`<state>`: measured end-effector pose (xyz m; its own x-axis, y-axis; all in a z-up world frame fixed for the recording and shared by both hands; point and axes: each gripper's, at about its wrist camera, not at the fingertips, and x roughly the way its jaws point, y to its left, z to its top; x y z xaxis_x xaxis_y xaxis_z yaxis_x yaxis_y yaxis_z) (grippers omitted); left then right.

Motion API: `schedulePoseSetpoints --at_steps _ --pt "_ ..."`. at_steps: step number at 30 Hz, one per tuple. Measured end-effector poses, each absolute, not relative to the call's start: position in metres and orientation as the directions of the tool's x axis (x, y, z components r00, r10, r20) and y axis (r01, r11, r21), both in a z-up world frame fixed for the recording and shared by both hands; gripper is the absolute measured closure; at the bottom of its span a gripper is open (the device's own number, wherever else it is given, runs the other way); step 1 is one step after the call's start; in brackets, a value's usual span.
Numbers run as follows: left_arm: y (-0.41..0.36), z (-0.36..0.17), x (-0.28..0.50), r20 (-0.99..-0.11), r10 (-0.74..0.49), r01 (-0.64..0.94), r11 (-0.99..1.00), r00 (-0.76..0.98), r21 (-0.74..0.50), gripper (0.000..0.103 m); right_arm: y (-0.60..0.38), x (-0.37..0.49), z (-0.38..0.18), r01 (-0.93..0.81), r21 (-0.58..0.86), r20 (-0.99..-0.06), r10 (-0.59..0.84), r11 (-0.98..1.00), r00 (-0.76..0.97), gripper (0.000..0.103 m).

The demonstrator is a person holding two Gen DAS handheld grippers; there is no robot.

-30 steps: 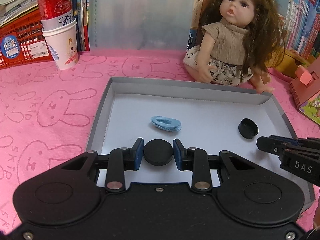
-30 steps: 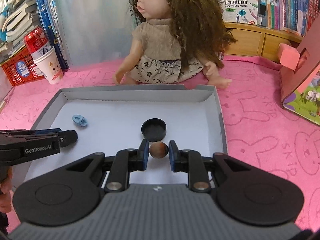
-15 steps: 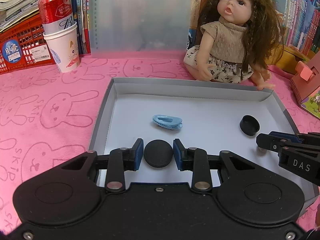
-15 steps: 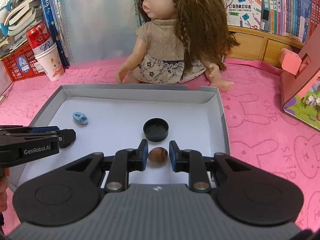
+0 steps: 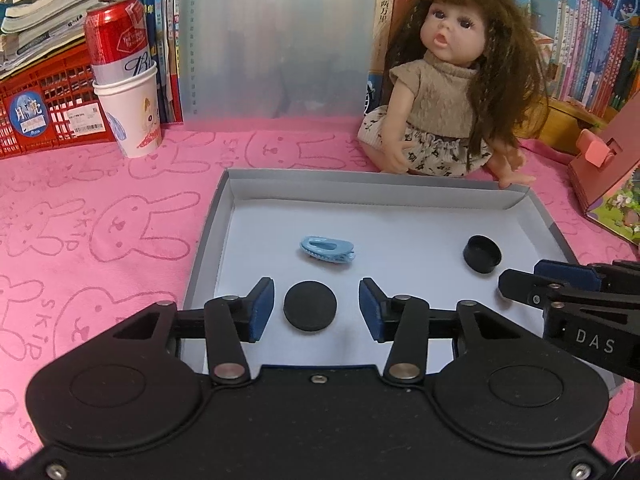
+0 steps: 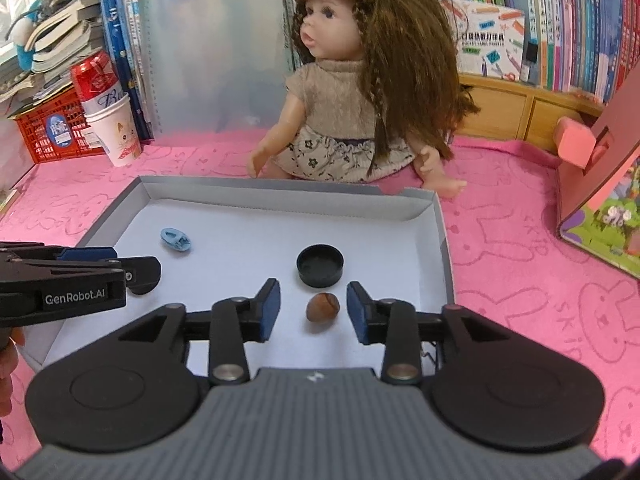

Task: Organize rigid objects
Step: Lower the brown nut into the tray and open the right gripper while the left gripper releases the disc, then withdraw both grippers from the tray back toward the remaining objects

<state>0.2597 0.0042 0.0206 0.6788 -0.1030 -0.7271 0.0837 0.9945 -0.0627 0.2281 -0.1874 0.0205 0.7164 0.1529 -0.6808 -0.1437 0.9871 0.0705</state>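
Observation:
A grey shallow box [image 5: 208, 240] [image 6: 446, 240] lies on the pink cloth. In it lie a blue hair clip [image 5: 327, 249] [image 6: 175, 239], a black cap [image 5: 482, 254] [image 6: 321, 264], a flat black disc [image 5: 310, 306] and a brown nut [image 6: 323, 307]. My left gripper [image 5: 316, 312] is open, with the disc lying free between its pads. My right gripper [image 6: 312, 310] is open, with the nut lying free between its pads. Each gripper shows in the other's view, the right one [image 5: 560, 292] and the left one [image 6: 100, 272].
A doll [image 5: 440, 92] [image 6: 360, 92] sits behind the box. A paper cup holding a red can [image 5: 128, 96] [image 6: 108, 116] and a red crate [image 5: 36, 108] stand at the back left. A pink cardboard house [image 6: 600, 184] stands at the right. Books line the back.
Both grippers opened and drew back a little. The black disc and the nut were let go and now lie on the box floor.

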Motion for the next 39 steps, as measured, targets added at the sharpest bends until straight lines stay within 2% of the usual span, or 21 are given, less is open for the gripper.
schedulePoseSetpoints --at_steps 9,12,13,17,21,27,39 --pt "0.000 0.037 0.225 -0.673 -0.147 0.153 0.987 0.725 -0.051 0.052 -0.186 0.199 0.035 -0.179 0.052 -0.636 0.170 0.983 0.753 0.040" --pt "0.000 0.041 0.212 -0.655 -0.158 0.171 0.984 0.738 -0.045 0.035 -0.185 0.188 0.039 -0.195 0.038 -0.620 0.176 0.980 0.764 0.037" --pt "0.000 0.042 0.207 -0.649 -0.163 0.181 0.983 0.743 -0.040 0.034 -0.184 0.184 0.040 -0.200 0.034 -0.616 0.178 0.979 0.767 0.036" --pt "-0.002 0.047 0.189 -0.628 -0.178 0.210 0.977 0.758 -0.023 0.033 -0.184 0.169 0.043 -0.215 0.030 -0.601 0.189 0.976 0.777 0.033" --pt "-0.002 0.051 0.173 -0.609 -0.199 0.223 0.974 0.768 -0.037 0.033 -0.186 0.156 0.045 -0.215 0.031 -0.581 0.193 0.976 0.791 0.025" --pt "0.001 0.055 0.155 -0.599 -0.226 0.231 0.970 0.768 -0.071 0.033 -0.190 0.138 0.049 -0.204 0.027 -0.553 0.184 0.979 0.813 0.019" --pt "-0.002 0.055 0.120 -0.584 -0.251 0.266 0.962 0.772 -0.061 0.030 -0.202 0.106 0.046 -0.221 0.043 -0.521 0.210 0.974 0.827 0.015"
